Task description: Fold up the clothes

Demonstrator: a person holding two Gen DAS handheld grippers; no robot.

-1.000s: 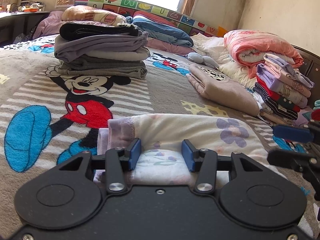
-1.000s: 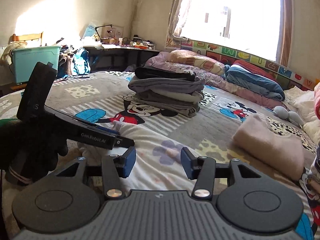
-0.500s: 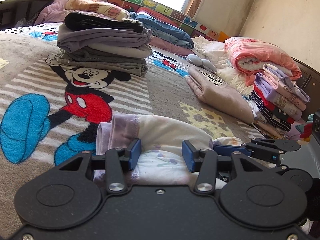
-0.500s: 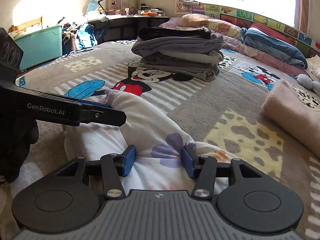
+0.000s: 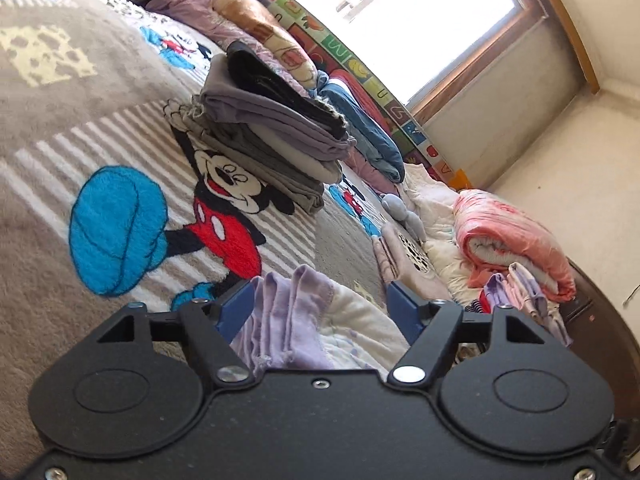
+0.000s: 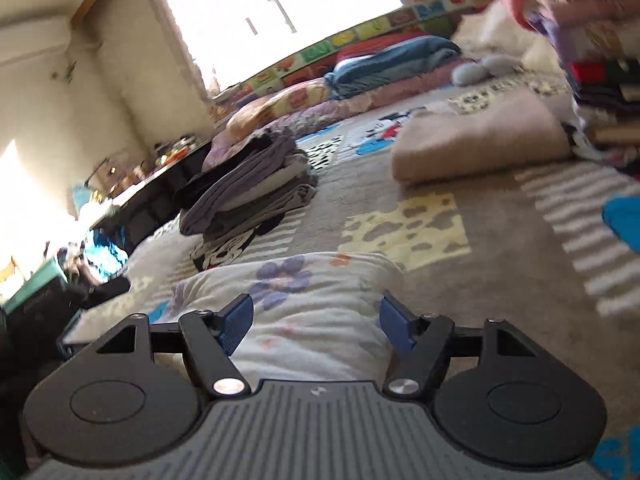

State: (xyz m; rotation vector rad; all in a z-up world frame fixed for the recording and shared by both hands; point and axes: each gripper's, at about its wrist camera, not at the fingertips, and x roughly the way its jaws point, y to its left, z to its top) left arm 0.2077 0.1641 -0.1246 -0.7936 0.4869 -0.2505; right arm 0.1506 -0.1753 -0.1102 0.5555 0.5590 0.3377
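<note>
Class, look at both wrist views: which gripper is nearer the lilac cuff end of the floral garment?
Left. The left gripper straddles the lilac cuff itself; the right gripper spans the floral garment at its white middle, away from that end.

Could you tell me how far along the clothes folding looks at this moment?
Done: a folded grey stack and a folded beige garment lie on the bed. In hand: the floral garment sits between both open grippers, left gripper and right gripper. Left: finishing it.

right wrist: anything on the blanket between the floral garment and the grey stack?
Nothing loose. In the right wrist view, only blanket with its printed mouse face lies between the floral garment and the grey stack.
</note>
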